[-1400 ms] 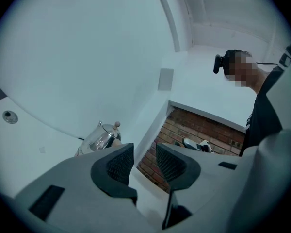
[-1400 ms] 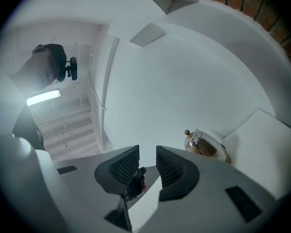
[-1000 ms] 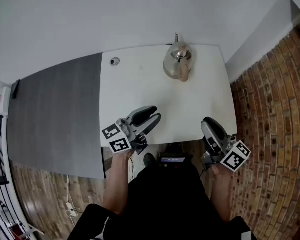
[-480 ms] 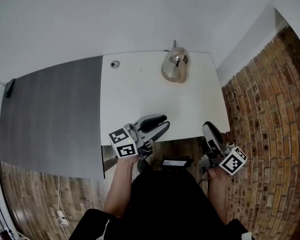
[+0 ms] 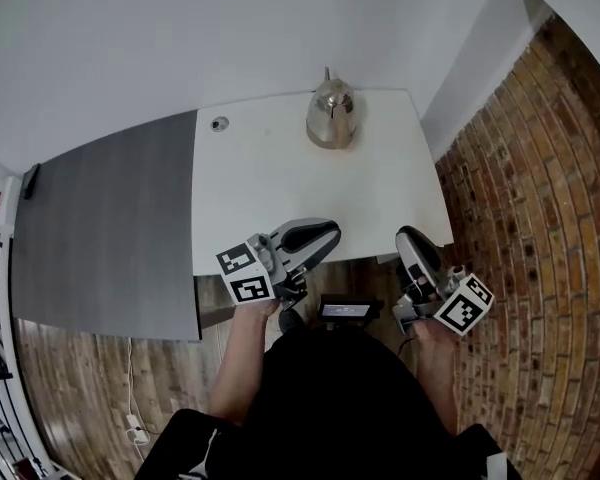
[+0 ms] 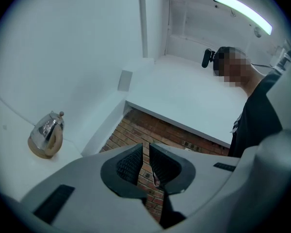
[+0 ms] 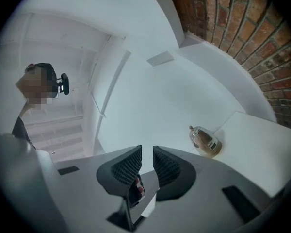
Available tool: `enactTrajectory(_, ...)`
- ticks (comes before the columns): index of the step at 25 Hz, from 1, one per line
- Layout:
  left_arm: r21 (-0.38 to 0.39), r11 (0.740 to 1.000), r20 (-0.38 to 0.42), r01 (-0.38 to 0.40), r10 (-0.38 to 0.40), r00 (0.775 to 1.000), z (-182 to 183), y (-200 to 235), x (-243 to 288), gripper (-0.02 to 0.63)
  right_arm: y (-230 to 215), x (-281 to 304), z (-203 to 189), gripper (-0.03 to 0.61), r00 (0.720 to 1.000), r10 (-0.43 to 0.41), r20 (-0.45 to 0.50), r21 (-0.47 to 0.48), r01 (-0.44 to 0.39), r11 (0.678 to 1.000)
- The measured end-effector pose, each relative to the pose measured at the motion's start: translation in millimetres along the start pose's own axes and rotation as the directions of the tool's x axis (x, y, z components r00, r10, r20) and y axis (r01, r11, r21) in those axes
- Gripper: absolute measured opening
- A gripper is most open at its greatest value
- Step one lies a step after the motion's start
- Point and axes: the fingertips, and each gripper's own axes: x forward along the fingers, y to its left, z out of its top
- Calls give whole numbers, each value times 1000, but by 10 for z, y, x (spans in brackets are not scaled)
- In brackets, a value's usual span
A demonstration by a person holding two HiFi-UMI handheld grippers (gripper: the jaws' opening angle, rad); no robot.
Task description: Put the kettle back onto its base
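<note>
Two tongs are hovering by the near edge of the table (image 5: 270, 188), and both are holding nothing. The left tongs (image 5: 325, 235) have just been closing and are now leaving only a thin slit between the pads, with the brick wall (image 6: 136, 128) showing through it. The right tongs (image 5: 410, 243) are also standing slightly apart, with bare white wall behind the gap. Farther off, the kettle (image 5: 331, 116) is keeping its place near the far edge, well apart from both. Closing on air this far from the kettle is fitting either hands resting after the job or hands idling ahead of a reach; the pictures are not settling which.

The head view is giving the layout of tongs, table and kettle. The left gripper view is adding the kettle side-on: it is standing upright, seemingly on a tan disc, likely its base, so it may already be sitting as the task wants. The right gripper view is showing it small, at the table's corner by the brick.
</note>
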Motion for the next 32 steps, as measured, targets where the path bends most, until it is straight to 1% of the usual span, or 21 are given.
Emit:
enactTrajectory(2,-17,1000,-9,15,-15,1000,-90,-106,138,52,-62,-147,42,78,1000,-1,10,20,1,1000)
enactTrajectory(5,-13,1000,-20,28,-29,999,-164,-266,285,52,-110,-309,100,72,1000,13,25,42,-14,999)
enactTrajectory(13,9,1000,-60,-27,27,998,-301,-462,419,43,-100,-544,157,65,994,86,63,82,-91,992)
enactTrajectory(20,-6,999,-93,-54,53,994,-514,-602,535,38,-170,-808,159,55,991,105,86,110,-114,987)
enactTrajectory(24,-7,998,-98,-62,61,993,-597,-666,579,35,-185,-930,194,46,988,117,97,104,-127,986)
enactTrajectory(32,3,997,-88,-75,75,993,-649,-783,619,35,-71,-996,174,38,983,170,66,75,-175,982)
